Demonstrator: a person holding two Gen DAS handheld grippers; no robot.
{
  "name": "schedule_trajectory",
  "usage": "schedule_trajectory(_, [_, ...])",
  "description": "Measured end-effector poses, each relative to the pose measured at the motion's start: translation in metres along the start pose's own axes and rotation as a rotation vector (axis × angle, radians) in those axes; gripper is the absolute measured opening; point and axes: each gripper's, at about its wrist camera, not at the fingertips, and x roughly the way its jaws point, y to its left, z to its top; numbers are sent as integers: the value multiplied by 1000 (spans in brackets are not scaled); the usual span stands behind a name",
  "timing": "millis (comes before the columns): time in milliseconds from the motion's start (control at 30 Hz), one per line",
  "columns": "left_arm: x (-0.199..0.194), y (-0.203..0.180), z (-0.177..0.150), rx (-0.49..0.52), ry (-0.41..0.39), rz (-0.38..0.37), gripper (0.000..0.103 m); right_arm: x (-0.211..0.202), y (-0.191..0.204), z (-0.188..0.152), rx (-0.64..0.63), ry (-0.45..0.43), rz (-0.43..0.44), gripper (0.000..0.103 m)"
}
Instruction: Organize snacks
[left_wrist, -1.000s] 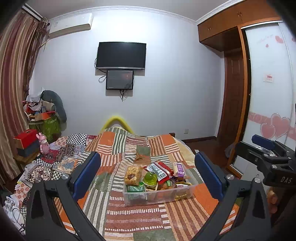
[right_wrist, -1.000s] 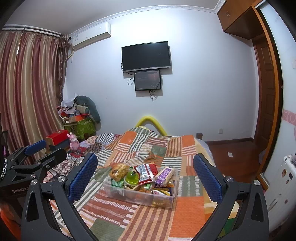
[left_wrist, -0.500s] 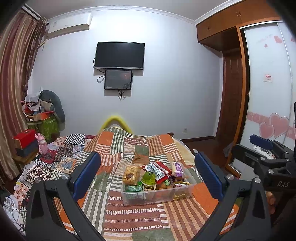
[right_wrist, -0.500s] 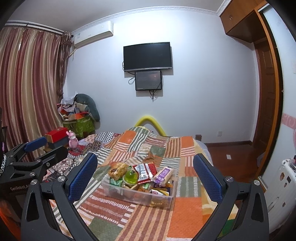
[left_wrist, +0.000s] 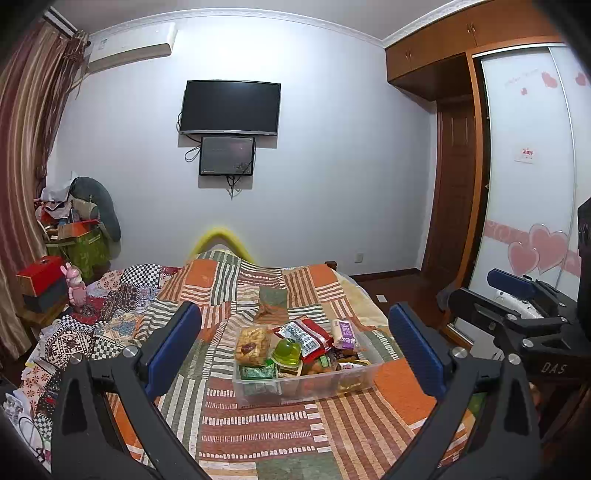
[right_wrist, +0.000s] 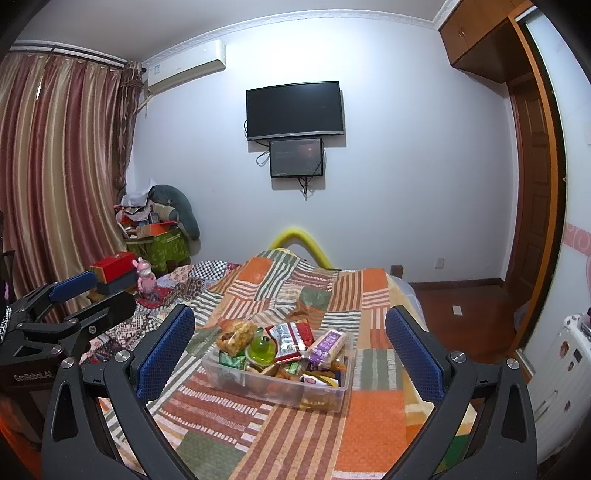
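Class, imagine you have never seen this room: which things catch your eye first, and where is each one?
First comes the clear plastic bin heaped with bright snack packets, sitting on the orange, green and striped patchwork bedspread. Framing it in each view are open blue-padded tongs, the left tongs and the right tongs, both empty. Behind, a black flat television hangs on the white wall.

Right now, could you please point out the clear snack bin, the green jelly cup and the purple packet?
clear snack bin (left_wrist: 295, 386), left wrist view, front wall.
green jelly cup (left_wrist: 287, 350), left wrist view, domed top.
purple packet (right_wrist: 327, 345), right wrist view, wrapper face.
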Motion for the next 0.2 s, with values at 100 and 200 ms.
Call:
schedule_trajectory(100, [0, 0, -1, 3, 2, 0, 103, 1, -3, 0, 13, 4, 6, 103])
schedule_trajectory(200, [1, 1, -2, -2, 11, -7, 103, 3, -5, -1, 22, 7, 6, 103])
